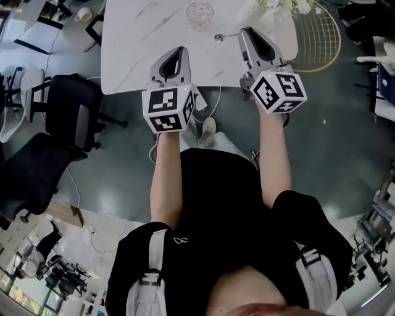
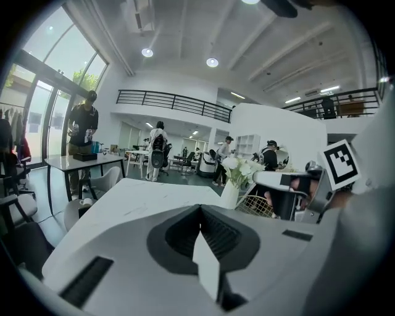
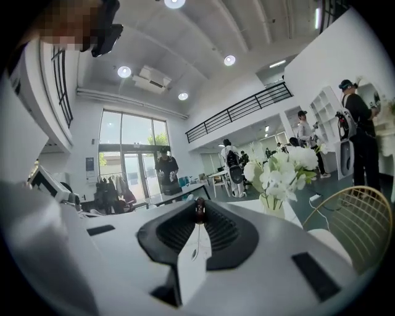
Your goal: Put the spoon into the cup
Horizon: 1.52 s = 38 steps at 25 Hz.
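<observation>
The spoon (image 1: 223, 37) is small and silvery. Its round bowl points to the left in the head view, and its thin handle runs right, straight into the tips of my right gripper (image 1: 244, 32). Its long axis lies across the counter (image 1: 139, 43), roughly side to side. In the right gripper view, the jaws are pinched on a small dark stub at their very tips (image 3: 198, 208). I take this for the end of the handle seen end-on, so the spoon is in my right grip. I cannot tell whether its bowl touches the counter or hangs just above it.

The cup (image 1: 200, 13) is a clear glass one with a faint pink tint, standing upright near the far edge of the counter. It lies beyond the spoon's bowl and a little to the left, near it but not touching. The bowl end is already the end nearer the cup. As I judge it, the coming move is to carry the spoon forward and left and tip the bowl down over the rim.

My left gripper (image 1: 179, 52) hangs over the near edge of the counter, further from the cup than the spoon is. Its jaws are pressed together with nothing between them.

A vase of white flowers (image 3: 281, 170) stands to the right on the counter. A gold wire chair (image 1: 321, 37) sits beyond the counter's right edge.
</observation>
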### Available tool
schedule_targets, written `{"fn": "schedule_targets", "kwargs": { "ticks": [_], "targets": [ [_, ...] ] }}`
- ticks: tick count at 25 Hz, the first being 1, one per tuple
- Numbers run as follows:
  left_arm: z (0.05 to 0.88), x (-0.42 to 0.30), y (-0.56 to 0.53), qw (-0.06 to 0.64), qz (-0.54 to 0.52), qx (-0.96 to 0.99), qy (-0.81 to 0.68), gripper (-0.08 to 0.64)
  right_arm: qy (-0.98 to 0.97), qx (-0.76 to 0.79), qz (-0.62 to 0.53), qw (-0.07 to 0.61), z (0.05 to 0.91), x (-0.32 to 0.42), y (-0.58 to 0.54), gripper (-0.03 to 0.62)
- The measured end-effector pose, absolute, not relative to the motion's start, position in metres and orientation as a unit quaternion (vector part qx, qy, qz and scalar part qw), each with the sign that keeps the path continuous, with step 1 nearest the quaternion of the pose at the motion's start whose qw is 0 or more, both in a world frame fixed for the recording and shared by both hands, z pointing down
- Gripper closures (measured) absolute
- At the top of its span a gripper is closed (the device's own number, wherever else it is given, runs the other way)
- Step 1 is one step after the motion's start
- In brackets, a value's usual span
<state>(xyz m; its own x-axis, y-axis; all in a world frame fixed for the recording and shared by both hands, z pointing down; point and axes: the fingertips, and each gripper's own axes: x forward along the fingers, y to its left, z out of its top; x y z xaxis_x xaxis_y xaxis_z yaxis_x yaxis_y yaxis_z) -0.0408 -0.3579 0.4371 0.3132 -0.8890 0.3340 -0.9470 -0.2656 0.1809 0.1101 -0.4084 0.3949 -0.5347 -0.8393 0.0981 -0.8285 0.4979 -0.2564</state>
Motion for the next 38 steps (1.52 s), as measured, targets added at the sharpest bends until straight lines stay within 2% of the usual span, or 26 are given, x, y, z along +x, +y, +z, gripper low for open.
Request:
{"fn": "schedule_targets", "kwargs": {
  "ticks": [8,18,38],
  "targets": [
    [0.45,-0.054,-0.386,0.191,0.089,0.795,-0.569,0.543,0.866,-0.488,-0.109,-0.004,0.399,0.085,-0.467,0.543],
    [0.459,-0.086,-0.417,0.197,0.106,0.798,-0.56,0.544,0.847,-0.507,-0.154,-0.037,0.463,0.053,-0.52,0.543],
    [0.482,-0.097,-0.447,0.218,0.118,0.815,-0.523,0.544,0.823,-0.518,-0.203,-0.111,0.538,0.028,-0.538,0.541]
  ]
}}
